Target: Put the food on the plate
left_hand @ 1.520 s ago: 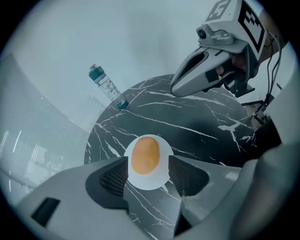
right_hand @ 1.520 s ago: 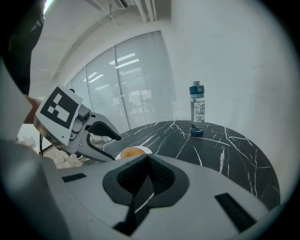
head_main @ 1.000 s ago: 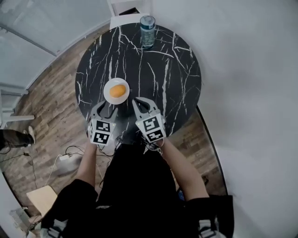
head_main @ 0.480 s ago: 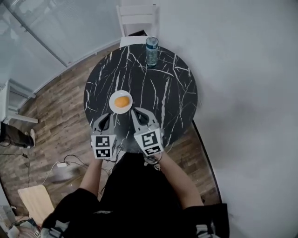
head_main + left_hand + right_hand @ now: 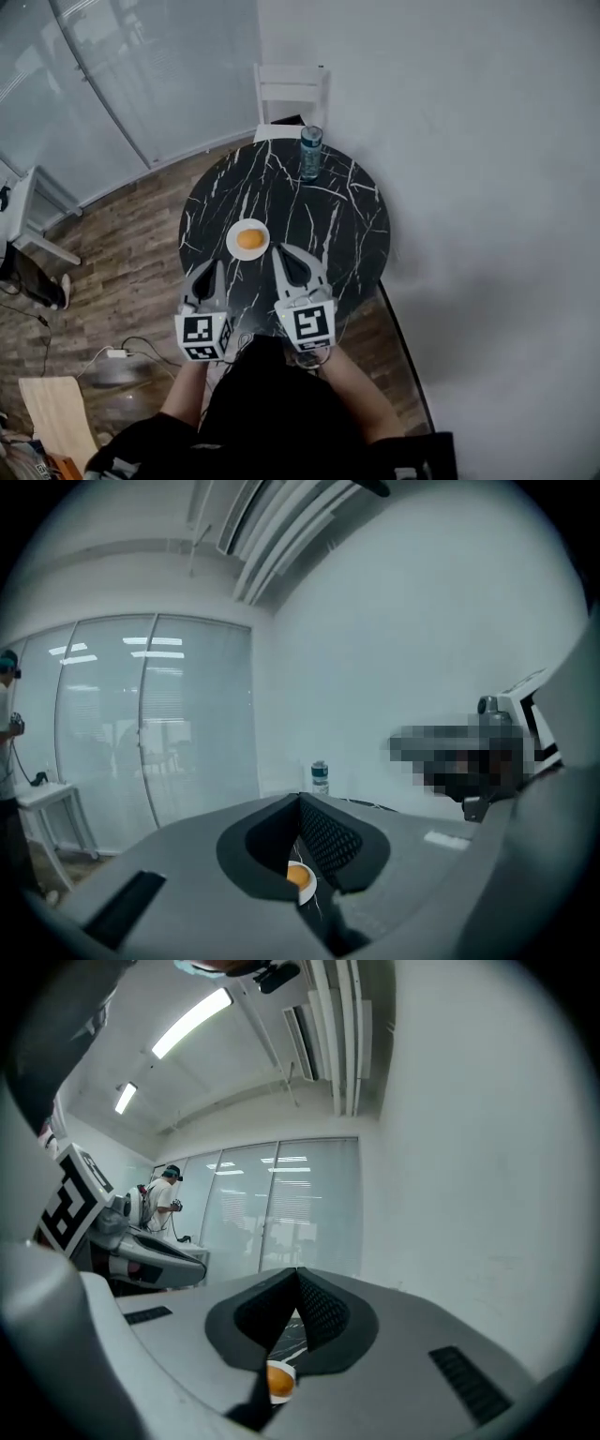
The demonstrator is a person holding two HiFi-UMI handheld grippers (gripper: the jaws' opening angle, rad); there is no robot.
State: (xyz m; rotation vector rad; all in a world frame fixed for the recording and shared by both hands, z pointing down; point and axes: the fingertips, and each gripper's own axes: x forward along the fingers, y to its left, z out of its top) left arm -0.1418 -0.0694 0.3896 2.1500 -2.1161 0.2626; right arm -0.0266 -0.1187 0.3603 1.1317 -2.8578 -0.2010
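An orange, round piece of food (image 5: 249, 239) lies on a small white plate (image 5: 234, 249) on the near left part of the round black marble table (image 5: 328, 225). Both grippers hover over the table's near edge, short of the plate. My left gripper (image 5: 217, 266) is shut and holds nothing. Just right of the plate, my right gripper (image 5: 280, 250) is also shut and empty. In the left gripper view the food (image 5: 297, 876) shows through the gap below the shut jaws (image 5: 300, 803). The right gripper view shows the food (image 5: 279, 1381) below its shut jaws (image 5: 298, 1274) too.
A water bottle (image 5: 310, 152) stands at the table's far edge, with a white chair (image 5: 291, 94) behind it. A wall runs along the right, and glass partitions (image 5: 122, 84) along the left. Cables (image 5: 141, 345) lie on the wooden floor. A person (image 5: 167, 1196) stands far off.
The left gripper's jaws have shut on nothing. Both grippers have drawn back from the plate toward the table's near edge, and the head view now takes in more of the room.
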